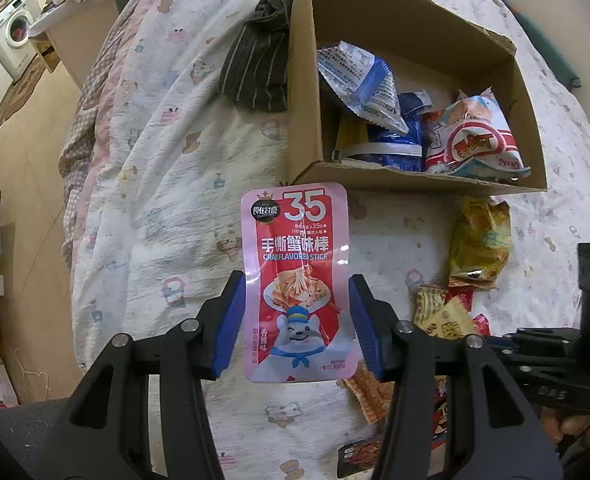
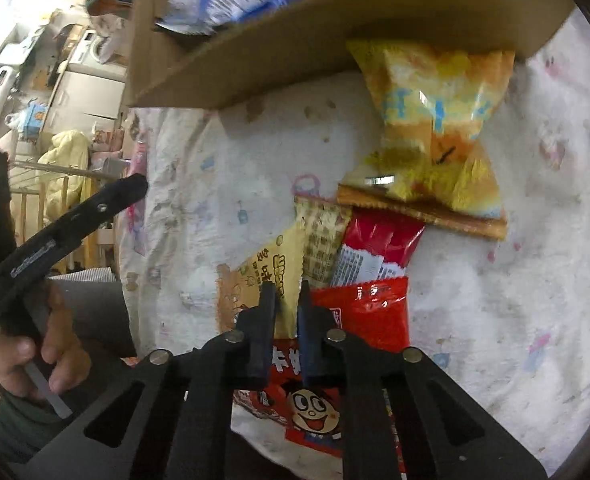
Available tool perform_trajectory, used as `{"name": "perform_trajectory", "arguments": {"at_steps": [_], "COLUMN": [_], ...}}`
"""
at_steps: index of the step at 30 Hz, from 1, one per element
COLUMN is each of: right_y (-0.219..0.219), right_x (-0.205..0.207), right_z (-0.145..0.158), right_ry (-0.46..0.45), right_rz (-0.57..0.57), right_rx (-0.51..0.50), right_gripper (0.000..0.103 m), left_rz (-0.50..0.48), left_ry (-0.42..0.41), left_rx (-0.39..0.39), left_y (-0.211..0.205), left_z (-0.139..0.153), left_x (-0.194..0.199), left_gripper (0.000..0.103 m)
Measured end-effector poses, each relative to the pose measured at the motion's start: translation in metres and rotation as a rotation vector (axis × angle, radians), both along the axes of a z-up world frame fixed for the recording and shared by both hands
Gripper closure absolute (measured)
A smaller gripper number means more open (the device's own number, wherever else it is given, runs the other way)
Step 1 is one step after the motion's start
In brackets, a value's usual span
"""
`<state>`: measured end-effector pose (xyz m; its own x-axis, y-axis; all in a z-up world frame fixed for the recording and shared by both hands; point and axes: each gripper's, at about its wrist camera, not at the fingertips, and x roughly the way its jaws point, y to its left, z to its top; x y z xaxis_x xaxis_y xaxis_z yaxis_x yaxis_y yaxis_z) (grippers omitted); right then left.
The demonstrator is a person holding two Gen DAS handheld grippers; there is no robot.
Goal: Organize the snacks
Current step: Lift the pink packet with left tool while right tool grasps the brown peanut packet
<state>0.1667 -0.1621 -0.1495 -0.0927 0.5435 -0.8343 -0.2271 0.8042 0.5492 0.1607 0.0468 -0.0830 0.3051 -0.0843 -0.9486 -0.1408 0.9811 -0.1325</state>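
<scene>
My left gripper (image 1: 297,280) is shut on a pink crab-flavoured stick packet (image 1: 295,240) and holds it upright above the bed, just in front of the open cardboard box (image 1: 375,184). The box holds several snack bags, among them a blue-and-white one (image 1: 359,80) and a red-and-white one (image 1: 475,140). My right gripper (image 2: 287,292) is down on the loose pile beside the box. Its jaws are pinched together on the corner of a beige snack packet (image 2: 251,276). A red cartoon-face packet (image 2: 311,408) lies under its fingers.
A yellow crinkled bag (image 2: 435,120) leans against the box's front wall (image 2: 295,52), with red packets (image 2: 371,312) below it. A dark striped cloth (image 1: 259,68) lies left of the box. The printed bedspread (image 1: 155,200) drops off to the floor at the left.
</scene>
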Motion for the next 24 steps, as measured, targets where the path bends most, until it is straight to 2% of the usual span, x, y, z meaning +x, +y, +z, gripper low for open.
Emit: {"name": "perform_trajectory", "arguments": {"at_steps": [3, 12, 19, 24], "right_y": [-0.007, -0.037, -0.067, -0.073], "right_x": [0.0, -0.004, 0.002, 0.012], "right_z": [0.011, 0.077, 0.109, 0.127], "right_ry": [-0.04, -0.266, -0.368, -0.414], "right_rz": [-0.01, -0.107, -0.195, -0.212], "right_rx": [0.045, 0.203, 0.229, 0.194], "right_gripper": [0.099, 0.101, 0.101, 0.101], "left_rz": [0.002, -0.019, -0.05, -0.092], "left_ry": [-0.005, -0.031, -0.132, -0.145], "left_rx": [-0.002, 0.022, 0.051, 0.049], "left_y": [-0.002, -0.014, -0.027, -0.036], "left_z": [0.001, 0.01, 0.045, 0.064], "left_x": [0.0, -0.002, -0.003, 0.013], "left_gripper": [0.056, 0.056, 0.056, 0.056]}}
